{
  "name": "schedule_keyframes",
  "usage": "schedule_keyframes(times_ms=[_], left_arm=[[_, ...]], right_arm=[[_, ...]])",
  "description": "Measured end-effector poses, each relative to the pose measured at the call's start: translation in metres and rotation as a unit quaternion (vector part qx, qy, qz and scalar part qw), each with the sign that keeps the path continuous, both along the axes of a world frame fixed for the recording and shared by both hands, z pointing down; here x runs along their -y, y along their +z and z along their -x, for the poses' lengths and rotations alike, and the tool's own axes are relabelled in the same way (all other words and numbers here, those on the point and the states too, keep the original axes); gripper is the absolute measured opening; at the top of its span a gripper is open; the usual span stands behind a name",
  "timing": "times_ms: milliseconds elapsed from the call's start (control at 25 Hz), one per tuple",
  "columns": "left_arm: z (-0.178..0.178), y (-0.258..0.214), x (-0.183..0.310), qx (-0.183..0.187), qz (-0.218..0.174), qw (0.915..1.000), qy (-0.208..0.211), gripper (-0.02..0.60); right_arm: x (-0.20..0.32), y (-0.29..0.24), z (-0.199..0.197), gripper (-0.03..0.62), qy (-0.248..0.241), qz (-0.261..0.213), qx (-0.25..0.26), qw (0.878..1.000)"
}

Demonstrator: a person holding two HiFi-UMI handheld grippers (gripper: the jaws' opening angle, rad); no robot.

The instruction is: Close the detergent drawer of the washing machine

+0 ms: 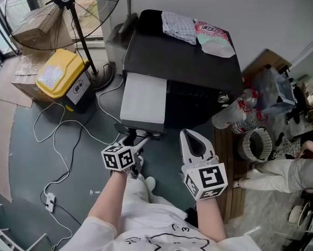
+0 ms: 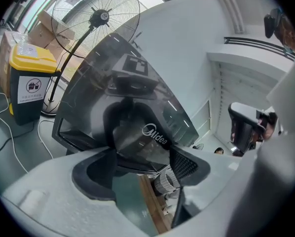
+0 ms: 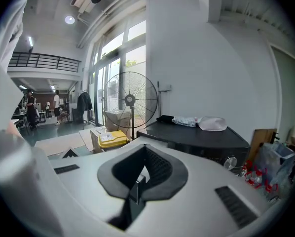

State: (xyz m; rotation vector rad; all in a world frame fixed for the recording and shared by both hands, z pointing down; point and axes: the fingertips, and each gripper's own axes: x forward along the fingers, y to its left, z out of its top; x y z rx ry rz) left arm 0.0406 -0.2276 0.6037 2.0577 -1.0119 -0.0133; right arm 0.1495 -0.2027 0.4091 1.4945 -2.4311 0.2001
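Note:
The black washing machine (image 1: 193, 61) stands in front of me with its detergent drawer (image 1: 143, 101) pulled out, white top showing. My left gripper (image 1: 133, 140) is at the drawer's glossy black front panel (image 2: 132, 127). Its jaws stand apart, open, their tips against the panel's lower edge (image 2: 137, 162). My right gripper (image 1: 193, 137) hovers to the right of the drawer, below the machine's front. It is shut and empty (image 3: 143, 167). The right gripper view shows the washing machine (image 3: 202, 139) from farther back.
A pedestal fan (image 1: 62, 4) and a yellow-lidded bin (image 1: 59, 75) stand left of the machine. White cables (image 1: 57, 140) trail across the floor. Cloths (image 1: 180, 25) lie on the machine's top. Plastic bottles (image 1: 235, 114) and a seated person (image 1: 282, 171) are at the right.

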Motion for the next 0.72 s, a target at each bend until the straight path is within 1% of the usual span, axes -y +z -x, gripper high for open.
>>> schedule_keyframes(times_ms=[720], left_arm=[[-0.001,0.000,0.041,0.003,0.020,0.9997,0.016,0.325]], right_arm=[[0.035,-0.001,0.004,0.000,0.016,0.006,-0.001,1.000]])
